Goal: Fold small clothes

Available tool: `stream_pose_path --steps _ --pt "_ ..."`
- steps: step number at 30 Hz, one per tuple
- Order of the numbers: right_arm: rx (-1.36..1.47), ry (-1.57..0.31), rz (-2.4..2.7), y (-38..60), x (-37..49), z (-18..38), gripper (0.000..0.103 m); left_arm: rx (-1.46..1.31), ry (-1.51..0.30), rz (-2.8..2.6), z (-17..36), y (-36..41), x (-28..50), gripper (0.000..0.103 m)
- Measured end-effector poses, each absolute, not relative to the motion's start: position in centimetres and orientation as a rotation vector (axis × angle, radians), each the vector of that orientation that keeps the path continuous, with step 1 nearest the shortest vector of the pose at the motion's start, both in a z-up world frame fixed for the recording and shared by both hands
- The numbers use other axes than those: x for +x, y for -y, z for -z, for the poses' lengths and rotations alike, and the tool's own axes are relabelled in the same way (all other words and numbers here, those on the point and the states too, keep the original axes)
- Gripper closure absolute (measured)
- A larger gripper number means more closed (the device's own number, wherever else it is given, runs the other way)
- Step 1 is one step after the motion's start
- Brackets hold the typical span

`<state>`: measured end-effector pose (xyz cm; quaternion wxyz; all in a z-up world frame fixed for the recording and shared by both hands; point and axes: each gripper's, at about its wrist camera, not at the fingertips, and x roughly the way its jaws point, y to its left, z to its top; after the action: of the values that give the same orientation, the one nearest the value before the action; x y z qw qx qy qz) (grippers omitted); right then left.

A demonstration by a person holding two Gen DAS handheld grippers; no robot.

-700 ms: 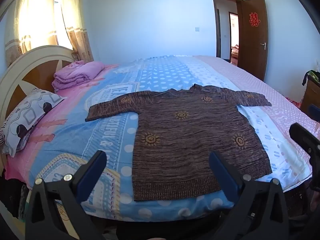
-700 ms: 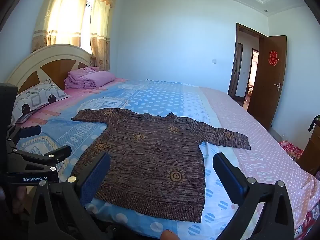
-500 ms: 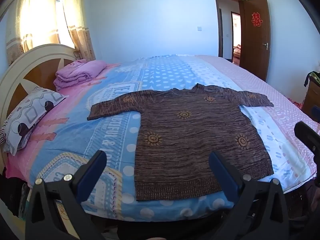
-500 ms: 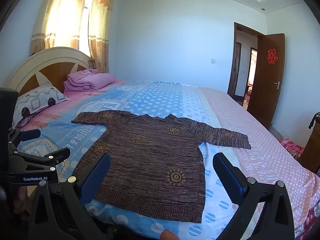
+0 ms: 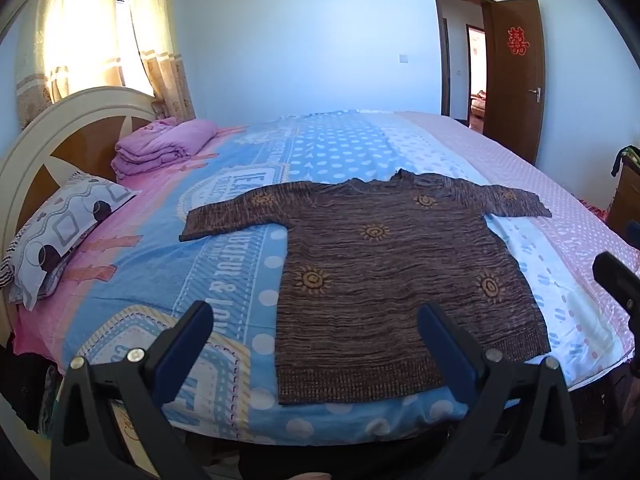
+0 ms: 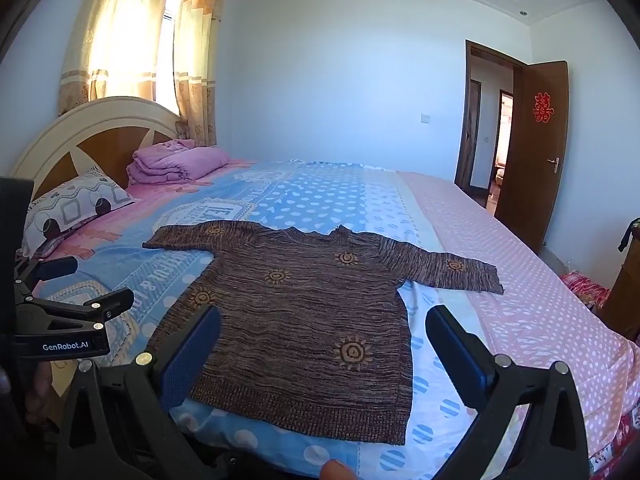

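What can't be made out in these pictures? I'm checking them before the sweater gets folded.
- Sweater hem: in the left wrist view the left hand-held gripper covers its near right corner; in the right wrist view the right hand-held gripper covers its near left corner.
- Sweater underside: hidden against the bed.
- Room beyond the door: too small in both views.
- Wooden furniture: cut off by the left wrist view's right edge.

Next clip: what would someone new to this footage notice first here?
A brown knit sweater with orange sun motifs lies flat on the bed, sleeves spread wide, hem towards the cameras. The bed sheet beneath is loud: blue, pink and white with dots and lettering. Both grippers, left and right, hang open above the near edge, holding nothing.
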<state>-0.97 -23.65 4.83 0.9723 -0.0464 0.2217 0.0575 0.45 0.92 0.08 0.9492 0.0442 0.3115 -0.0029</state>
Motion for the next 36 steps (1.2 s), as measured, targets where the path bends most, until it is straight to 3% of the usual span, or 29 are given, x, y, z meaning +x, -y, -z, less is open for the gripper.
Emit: stream_pose_path --steps 36 --pt "-0.087 -0.461 -0.127 23.69 -0.75 -4.25 0.001 0.086 -0.635 -0.009 -0.23 -1.42 0.94 0.000"
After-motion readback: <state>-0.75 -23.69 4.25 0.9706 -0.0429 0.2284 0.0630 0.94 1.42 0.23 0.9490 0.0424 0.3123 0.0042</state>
